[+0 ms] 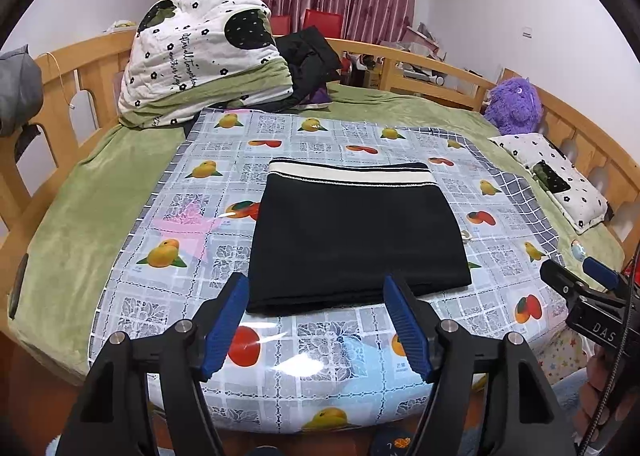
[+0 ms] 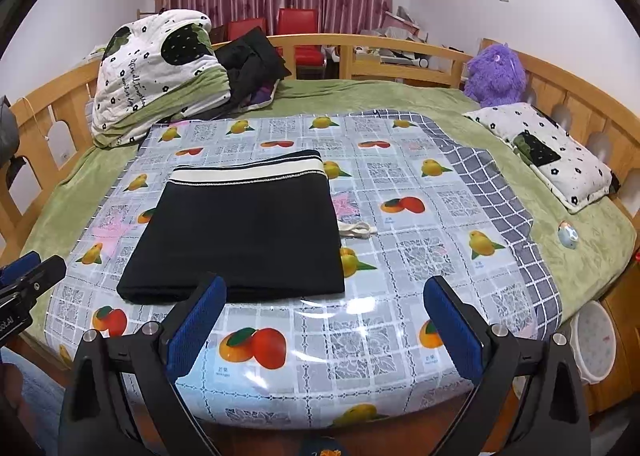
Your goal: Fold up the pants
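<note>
**on the fruit-print cloth: pants lying folded, both grippers hanging clear**

on the bed, i'm seeing the black pants (image 1: 356,236) lying folded into a flat rectangle on the fruit-print cloth (image 1: 304,368), cream-striped waistband (image 2: 248,172) sitting at the far edge. i'm holding the left gripper (image 1: 316,320) just short of the near fold, jaws standing apart, gripping nothing. the right gripper (image 2: 324,324) is hanging over the cloth's near edge, jaws spread wide, also gripping nothing. a white drawstring (image 2: 358,229) is poking out from the pants' right side. a rolled quilt (image 1: 200,55) is sitting at the far left, a purple plush (image 2: 494,73) and a pillow (image 2: 552,151) lying to the right.
</note>
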{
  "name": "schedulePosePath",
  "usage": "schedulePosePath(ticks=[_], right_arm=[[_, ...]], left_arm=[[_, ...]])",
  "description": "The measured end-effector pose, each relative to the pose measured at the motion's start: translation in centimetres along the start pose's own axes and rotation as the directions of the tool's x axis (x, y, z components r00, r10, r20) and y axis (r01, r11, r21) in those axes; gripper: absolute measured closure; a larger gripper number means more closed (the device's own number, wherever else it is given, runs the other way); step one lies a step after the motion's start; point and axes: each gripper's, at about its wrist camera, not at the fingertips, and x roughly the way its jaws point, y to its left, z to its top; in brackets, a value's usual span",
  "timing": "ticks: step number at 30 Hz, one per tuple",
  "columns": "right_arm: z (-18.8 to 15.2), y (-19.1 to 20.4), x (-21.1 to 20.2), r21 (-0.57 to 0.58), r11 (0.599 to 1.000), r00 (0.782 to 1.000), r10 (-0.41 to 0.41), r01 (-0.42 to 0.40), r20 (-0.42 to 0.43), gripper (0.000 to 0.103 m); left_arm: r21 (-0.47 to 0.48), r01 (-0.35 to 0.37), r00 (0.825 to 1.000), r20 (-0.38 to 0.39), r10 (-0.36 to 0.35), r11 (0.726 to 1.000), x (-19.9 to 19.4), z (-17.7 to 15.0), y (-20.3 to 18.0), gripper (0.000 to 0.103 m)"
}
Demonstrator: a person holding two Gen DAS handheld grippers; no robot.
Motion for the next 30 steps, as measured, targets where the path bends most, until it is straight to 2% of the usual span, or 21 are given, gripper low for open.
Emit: schedulePosePath(ticks=[6, 30], right_arm=[[-0.3, -0.31, -0.69, -0.003, 1.0, 1.0, 0.001, -0.001, 0.01, 0.005], [-0.38, 0.08, -0.5, -0.018, 1.0, 1.0, -0.004, 0.004, -0.002, 0.005]], left_arm=[[0.027, -0.027, 1.0, 0.012, 0.027, 0.999, -0.34, -0.27, -0.76, 0.034], [0.02, -0.037, 0.999, 0.014, 0.036, 0.999, -0.35, -0.26, -0.9, 0.033]])
